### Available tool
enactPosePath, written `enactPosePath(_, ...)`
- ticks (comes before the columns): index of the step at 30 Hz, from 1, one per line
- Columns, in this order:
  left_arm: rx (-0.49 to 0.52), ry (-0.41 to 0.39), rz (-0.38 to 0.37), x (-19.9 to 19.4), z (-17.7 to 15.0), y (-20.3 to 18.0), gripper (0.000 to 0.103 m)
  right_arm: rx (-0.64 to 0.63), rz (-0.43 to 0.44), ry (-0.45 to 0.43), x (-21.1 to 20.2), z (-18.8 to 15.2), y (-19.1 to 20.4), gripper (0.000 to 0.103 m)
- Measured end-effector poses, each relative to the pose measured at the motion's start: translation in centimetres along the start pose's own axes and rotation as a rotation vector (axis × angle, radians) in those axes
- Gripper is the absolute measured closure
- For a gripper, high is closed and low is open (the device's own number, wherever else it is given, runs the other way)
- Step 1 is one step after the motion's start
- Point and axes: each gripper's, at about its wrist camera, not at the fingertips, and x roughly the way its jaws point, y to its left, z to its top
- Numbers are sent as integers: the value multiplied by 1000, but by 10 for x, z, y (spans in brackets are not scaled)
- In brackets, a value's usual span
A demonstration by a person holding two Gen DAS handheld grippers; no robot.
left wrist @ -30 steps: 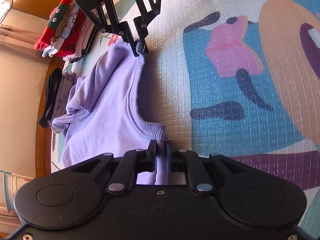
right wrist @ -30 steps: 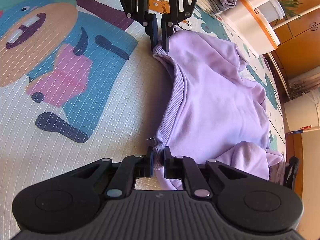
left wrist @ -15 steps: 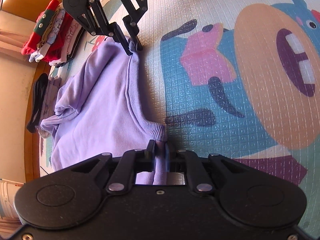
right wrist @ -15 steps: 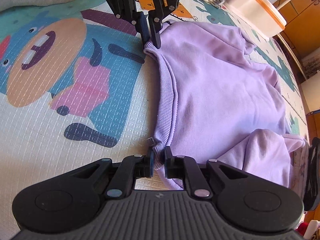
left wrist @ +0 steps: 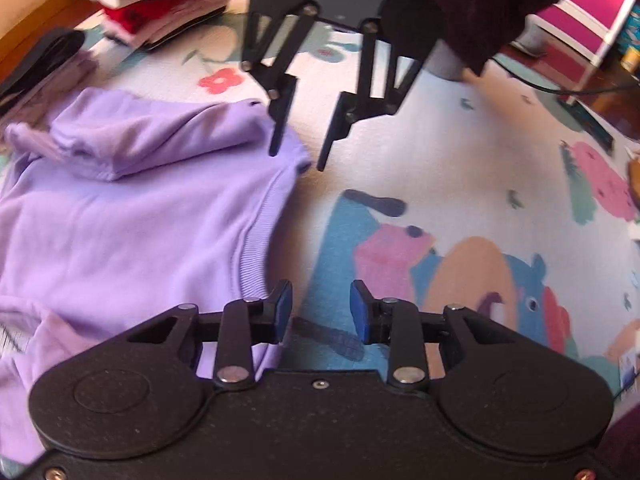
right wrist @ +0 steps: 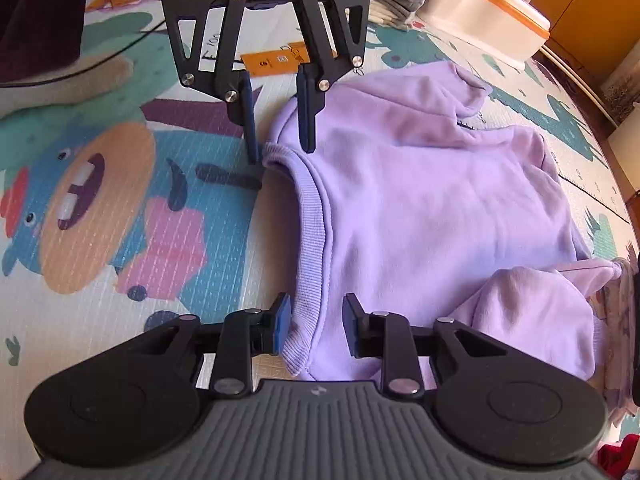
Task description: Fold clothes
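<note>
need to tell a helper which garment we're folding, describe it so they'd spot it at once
Look at the cartoon-printed foam play mat covering the floor. Spread on it lies a pale lilac sweatshirt with a ribbed hem. Unlike the stacked red and patterned clothes at the mat's edge, it is one plain colour and unfolded.

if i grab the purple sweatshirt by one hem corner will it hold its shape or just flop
Likely flop: the purple sweatshirt lies in soft folds, sleeve bunched. Its ribbed hem looks thicker, so probably grippy. It should drag along the play mat, not slide freely.
</note>
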Motion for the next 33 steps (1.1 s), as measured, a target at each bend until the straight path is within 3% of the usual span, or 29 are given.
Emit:
enactPosePath(3,-51,-10,85,-3,-4,1,64,23,0,3,-13,-5,0,64)
enactPosePath(4,-32,-3,96,-4,-7,-1,61,100,-2,1,-17,-9,-8,64)
enactPosePath(7,174,35,213,2,-23,-29,49,449,-19,-7,-27,-27,-39,59)
enactPosePath(10,308,91,343,20,-42,-50,49,800,-59,6,-24,-50,-62,55)
enactPosePath(13,401,101,401,28,-54,-64,49,1073,-97,20,-16,-70,-75,51)
enactPosePath(15,448,105,437,35,-58,-68,49,1156,-132,26,-8,-78,-74,50)
enactPosePath(17,465,110,446,40,-58,-65,56,1226,-159,33,0,-85,-73,50)
enactPosePath(19,470,126,462,46,-58,-60,78,1252,-179,42,6,-88,-67,52)
enactPosePath(23,449,136,460,47,-57,-54,91,1266,-286,59,13,-84,-47,68)
enactPosePath(27,483,141,424,41,-65,-62,94,1330,-370,26,13,-81,-29,79)
enactPosePath(33,551,154,387,32,-82,-82,95,1469,-374,31,10,-70,7,80)
